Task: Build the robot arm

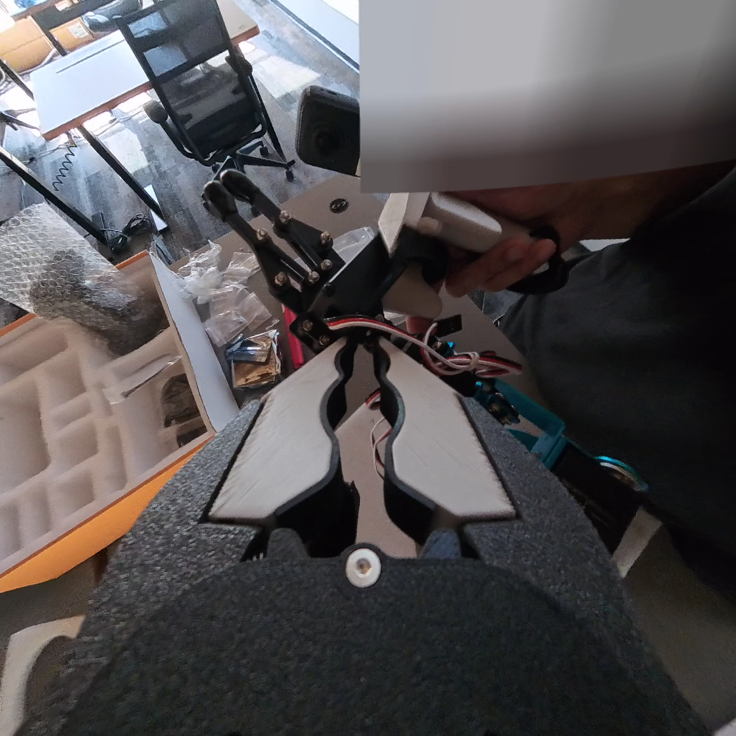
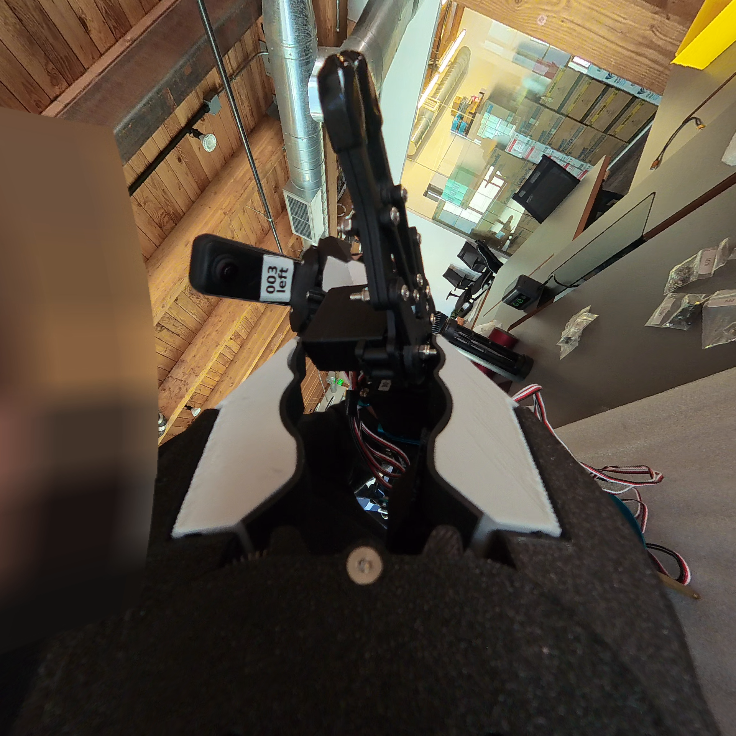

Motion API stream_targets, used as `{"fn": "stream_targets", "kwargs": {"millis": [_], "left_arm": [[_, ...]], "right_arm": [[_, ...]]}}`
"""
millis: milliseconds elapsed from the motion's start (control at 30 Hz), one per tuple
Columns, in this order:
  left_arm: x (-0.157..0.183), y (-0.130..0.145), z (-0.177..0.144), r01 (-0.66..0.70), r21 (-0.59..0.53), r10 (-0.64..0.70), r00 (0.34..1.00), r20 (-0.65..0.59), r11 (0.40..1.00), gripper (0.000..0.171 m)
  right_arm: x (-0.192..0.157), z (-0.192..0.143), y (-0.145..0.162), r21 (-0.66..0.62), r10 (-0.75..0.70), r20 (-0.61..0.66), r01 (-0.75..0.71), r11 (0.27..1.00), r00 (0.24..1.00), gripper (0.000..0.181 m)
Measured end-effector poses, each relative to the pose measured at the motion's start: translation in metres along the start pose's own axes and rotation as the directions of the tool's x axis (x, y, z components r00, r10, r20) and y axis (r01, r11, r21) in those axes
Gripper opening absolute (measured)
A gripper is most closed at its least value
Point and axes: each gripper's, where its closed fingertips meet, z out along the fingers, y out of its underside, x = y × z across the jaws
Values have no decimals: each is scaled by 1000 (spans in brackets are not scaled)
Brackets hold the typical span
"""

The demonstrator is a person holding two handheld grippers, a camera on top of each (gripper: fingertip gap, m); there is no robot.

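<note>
A small black robot claw (image 1: 255,223) with shut tips sticks out from a black servo block (image 1: 358,275). Red, white and black servo wires (image 1: 458,358) run from it to a blue metal arm frame (image 1: 553,434). My left gripper (image 1: 362,344) has its white fingers nearly together on the black bracket under the servo block. My right gripper (image 1: 382,263), held in a hand (image 1: 498,263), grips the servo block. In the right wrist view the claw (image 2: 358,159) points up. My right gripper (image 2: 366,350) is shut on its servo block (image 2: 342,318). The left gripper's camera (image 2: 239,275) shows just behind.
An orange box with a white foam insert (image 1: 59,438) and bubble wrap (image 1: 59,259) lie to the left. Small plastic parts bags (image 1: 235,302) lie on the grey table (image 2: 597,378). A black-handled tool (image 2: 490,350) lies near. An office chair (image 1: 207,99) stands behind. The person's dark sleeve (image 1: 637,358) is right. My two grippers' fingertips are within a few centimetres of each other.
</note>
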Motion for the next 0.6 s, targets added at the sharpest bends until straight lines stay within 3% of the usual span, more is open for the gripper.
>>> {"fn": "stream_targets", "kwargs": {"millis": [300, 433, 600], "left_arm": [[-23, 16, -22, 149, 92, -155, 986, 65, 985, 15], [-38, 24, -44, 212, 163, -239, 957, 166, 963, 17], [-71, 87, -46, 320, 94, -330, 855, 400, 943, 21]], "right_arm": [[1, -1, -1, -4, 2, 1, -2, 1000, 1000, 61], [0, 1, 0, -16, -5, 2, 5, 1000, 1000, 61], [-1, -4, 0, -16, -11, 13, 11, 1000, 1000, 61]]}}
